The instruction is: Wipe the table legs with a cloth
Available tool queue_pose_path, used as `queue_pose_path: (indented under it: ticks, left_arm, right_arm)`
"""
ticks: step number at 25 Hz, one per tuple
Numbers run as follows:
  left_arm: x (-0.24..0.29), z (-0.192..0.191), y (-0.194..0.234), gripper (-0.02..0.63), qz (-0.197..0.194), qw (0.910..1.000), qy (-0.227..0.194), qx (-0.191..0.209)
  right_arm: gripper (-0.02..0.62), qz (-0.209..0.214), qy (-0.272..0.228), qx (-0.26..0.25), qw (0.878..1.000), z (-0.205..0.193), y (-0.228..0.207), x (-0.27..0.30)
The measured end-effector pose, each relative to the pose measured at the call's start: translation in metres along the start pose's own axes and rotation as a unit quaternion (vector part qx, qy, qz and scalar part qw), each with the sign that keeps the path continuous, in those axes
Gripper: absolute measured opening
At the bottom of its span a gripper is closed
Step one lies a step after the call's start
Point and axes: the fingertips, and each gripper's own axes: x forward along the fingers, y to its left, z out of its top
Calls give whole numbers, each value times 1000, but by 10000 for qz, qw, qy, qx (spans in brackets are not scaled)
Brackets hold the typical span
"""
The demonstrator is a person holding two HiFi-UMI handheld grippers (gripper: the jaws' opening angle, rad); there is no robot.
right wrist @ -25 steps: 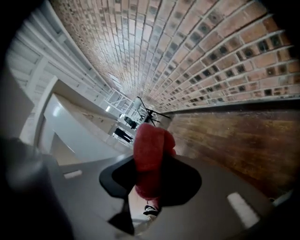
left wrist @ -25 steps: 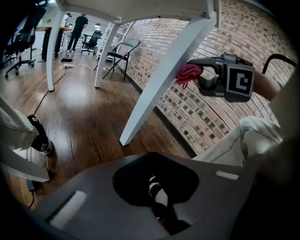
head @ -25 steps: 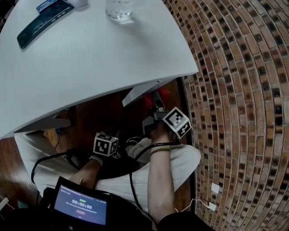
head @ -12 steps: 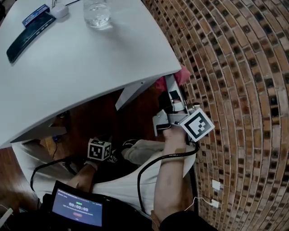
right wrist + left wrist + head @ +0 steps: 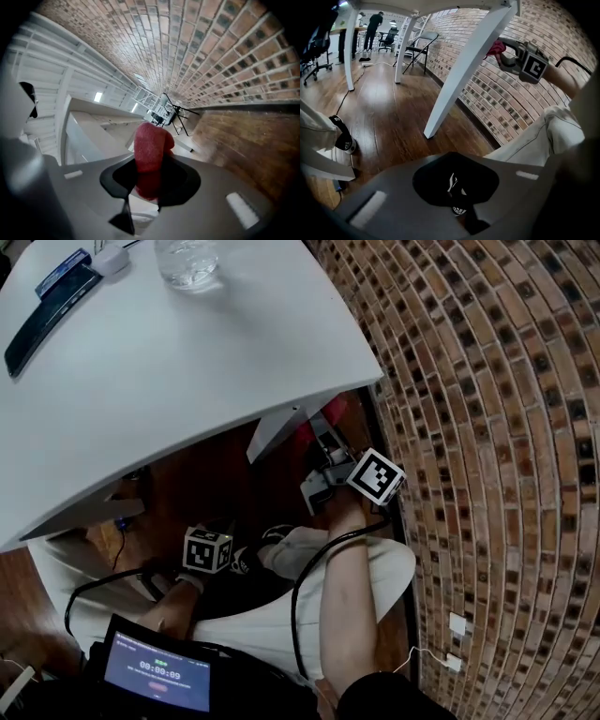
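One table: white top (image 5: 187, 362), seen from above; it carries a glass of water (image 5: 187, 259) and a dark phone (image 5: 47, 310) at the far edge.
Room: brick wall (image 5: 487, 427) on my right, dark wood floor (image 5: 379, 117) below, a folding chair (image 5: 419, 47) and more white tables further back.
Table leg: white, slanted (image 5: 464, 70), running from the underside of the top down to the floor near the wall.
Cloth: red (image 5: 150, 145), bunched up and raised beside the top of that leg, just under the table's corner (whether it touches the leg I cannot tell).
Right gripper: (image 5: 147, 183) jaws clamped on the cloth, which sticks out past the tips.
Right arm: bare forearm stretched forward and up under the corner, a black cable looping beside the wrist.
Left gripper: (image 5: 457, 206) held low by my knees beneath the table edge, jaws drawn together with nothing between them, a black shoe (image 5: 459, 211) showing below.
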Motion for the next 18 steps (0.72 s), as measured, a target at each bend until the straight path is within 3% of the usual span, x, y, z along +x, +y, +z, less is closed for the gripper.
queue_pose_path:
  ticks: [5,9,18]
  left_arm:
    - [5,-5,5,2,52,9999,109,35]
    - [7,-10,9,2,157,9996,221,72]
    - [2,-10,17,2,242,9966,661,417]
  right_arm:
    - [100,-860,295,985,9910,-52,-88,-5]
    - [100,-1164,426,1537,9803,-96,-153,0]
    - [100,-2076,360,2568,9432,-191,-287,10]
